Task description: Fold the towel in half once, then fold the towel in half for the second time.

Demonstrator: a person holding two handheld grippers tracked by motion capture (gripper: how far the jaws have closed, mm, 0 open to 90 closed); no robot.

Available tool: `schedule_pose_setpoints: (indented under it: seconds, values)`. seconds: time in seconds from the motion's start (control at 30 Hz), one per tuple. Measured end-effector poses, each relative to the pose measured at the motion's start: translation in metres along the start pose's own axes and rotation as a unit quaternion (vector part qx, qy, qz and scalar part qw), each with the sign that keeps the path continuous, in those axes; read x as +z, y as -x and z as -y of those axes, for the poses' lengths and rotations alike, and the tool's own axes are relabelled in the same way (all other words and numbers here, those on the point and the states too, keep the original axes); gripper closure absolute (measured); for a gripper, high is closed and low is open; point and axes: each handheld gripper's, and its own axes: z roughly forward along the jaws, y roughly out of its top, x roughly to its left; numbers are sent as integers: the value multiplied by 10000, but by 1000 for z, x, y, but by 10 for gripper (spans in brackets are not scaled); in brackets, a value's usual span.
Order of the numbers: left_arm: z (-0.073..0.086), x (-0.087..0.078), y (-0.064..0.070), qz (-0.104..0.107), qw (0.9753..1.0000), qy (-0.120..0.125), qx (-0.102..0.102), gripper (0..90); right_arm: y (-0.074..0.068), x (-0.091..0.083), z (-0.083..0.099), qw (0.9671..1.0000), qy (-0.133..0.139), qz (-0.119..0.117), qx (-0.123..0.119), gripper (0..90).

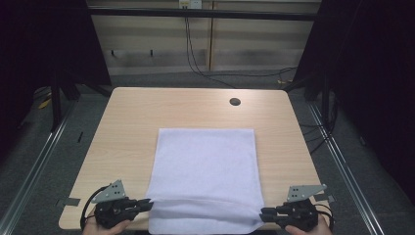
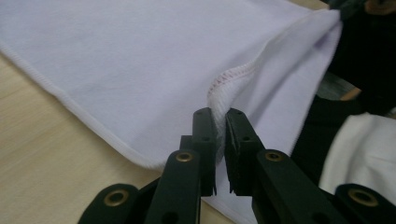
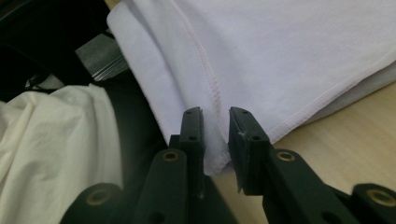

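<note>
High view: white towel [image 1: 203, 171] flat on table [image 1: 127, 117].
Towel: soft, light, limp; take the near hemmed corners.
Left gripper [image 2: 220, 122]: pinching hem.
Right gripper [image 3: 215, 122]: jaws parted around hem, not clamped.

From above I see a white towel [image 1: 203, 171] lying flat on the wooden table [image 1: 132, 122], its near edge lifted into a fold. My left gripper [image 1: 147, 203] touches the towel's near left corner, and my right gripper [image 1: 264, 214] touches its near right corner. A round hole [image 1: 235, 102] sits near the table's far edge.
</note>
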Motion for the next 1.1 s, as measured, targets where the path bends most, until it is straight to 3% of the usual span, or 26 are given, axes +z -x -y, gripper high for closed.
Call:
schedule_pose_setpoints:
  seconds: [0.13,0.2,0.27,0.33,0.43,0.47,0.57,0.6,0.63,0.73,0.77,0.93,0.97,1.0,1.1]
  values:
    - [3,-12,6,259,9991,327,100,781,-2,-4,3,9999,16,-163,4,684]
    - [4,-18,2,468,9974,555,-37,752,-1,-8,2,9998,149,-147,50,667]
    - [4,-19,-7,491,9966,642,-177,721,4,-12,-1,9991,360,-179,124,650]
    - [2,-17,-17,381,9968,652,-274,702,12,-15,-6,9982,542,-167,219,639]
    - [-5,-4,-34,29,9984,422,-368,729,23,-12,-14,9977,622,148,222,664]
    - [-9,1,-39,0,9986,360,-398,742,29,-7,-20,9974,643,238,230,667]
    - [-26,24,-62,-286,9987,55,-424,745,45,9,-35,9972,596,422,169,651]
    - [-26,24,-62,-286,9987,55,-424,736,45,9,-35,9972,596,422,169,651]
    - [-35,37,-77,-320,9980,-11,-550,724,55,21,-48,9968,533,577,112,643]
    - [-43,51,-89,-501,9975,-193,-456,711,61,27,-54,9968,512,602,75,639]
    - [-48,64,-102,-441,9963,-211,-703,706,71,39,-64,9965,456,694,81,636]
    - [-55,94,-119,-878,9939,-451,-492,715,93,68,-85,9961,154,869,38,638]
    - [-55,94,-119,-878,9939,-451,-492,720,93,68,-85,9961,154,869,38,638]
    - [-56,98,-123,-780,9946,-375,-581,718,102,84,-91,9957,0,926,43,640]
    - [-54,96,-124,-725,9953,-359,-541,719,107,100,-93,9943,-194,1049,33,640]
